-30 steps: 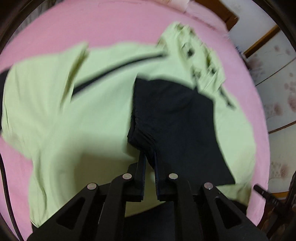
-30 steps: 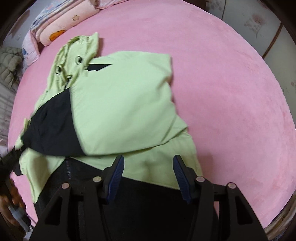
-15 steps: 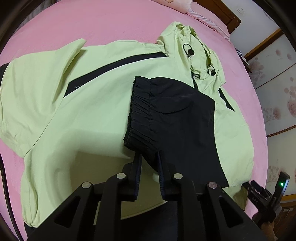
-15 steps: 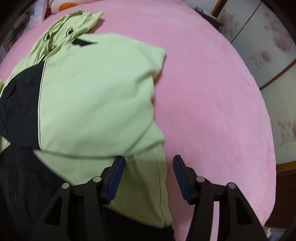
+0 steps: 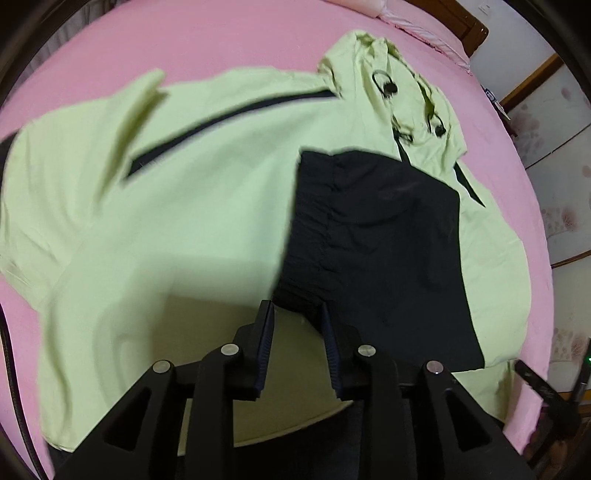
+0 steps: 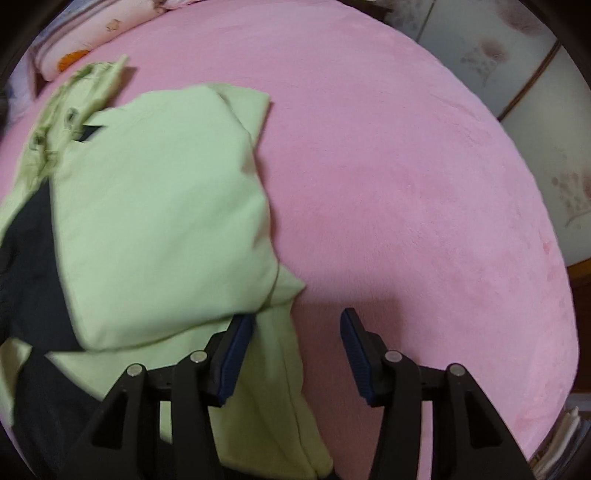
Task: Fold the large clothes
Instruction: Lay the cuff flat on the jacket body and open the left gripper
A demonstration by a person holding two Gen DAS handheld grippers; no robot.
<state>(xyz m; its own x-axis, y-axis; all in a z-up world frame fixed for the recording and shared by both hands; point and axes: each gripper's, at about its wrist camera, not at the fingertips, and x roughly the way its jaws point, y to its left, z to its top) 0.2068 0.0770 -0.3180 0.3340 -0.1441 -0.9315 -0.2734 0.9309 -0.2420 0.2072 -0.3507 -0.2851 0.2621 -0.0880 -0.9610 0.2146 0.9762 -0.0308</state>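
A light green hooded jacket (image 5: 177, 206) with black panels lies spread on the pink bed (image 5: 229, 40). Its black sleeve with an elastic cuff (image 5: 314, 229) is folded across the chest. My left gripper (image 5: 297, 317) is open just below the cuff, with the cuff's lower edge at its fingertips. In the right wrist view the jacket (image 6: 159, 221) lies to the left with a folded green sleeve on top. My right gripper (image 6: 295, 325) is open over the jacket's lower right edge and the pink cover, holding nothing.
The jacket's hood (image 5: 391, 85) with black drawstring toggles points to the far side. Pillows (image 6: 85, 37) lie at the head of the bed. Wooden bed frame (image 5: 472, 29) and floral wall panels (image 6: 535, 110) stand to the right. The other handle (image 5: 543, 391) shows at lower right.
My left gripper has opened and let go of the black cuff, which now lies on the jacket. My right gripper stayed open and swung back over the jacket's right edge.
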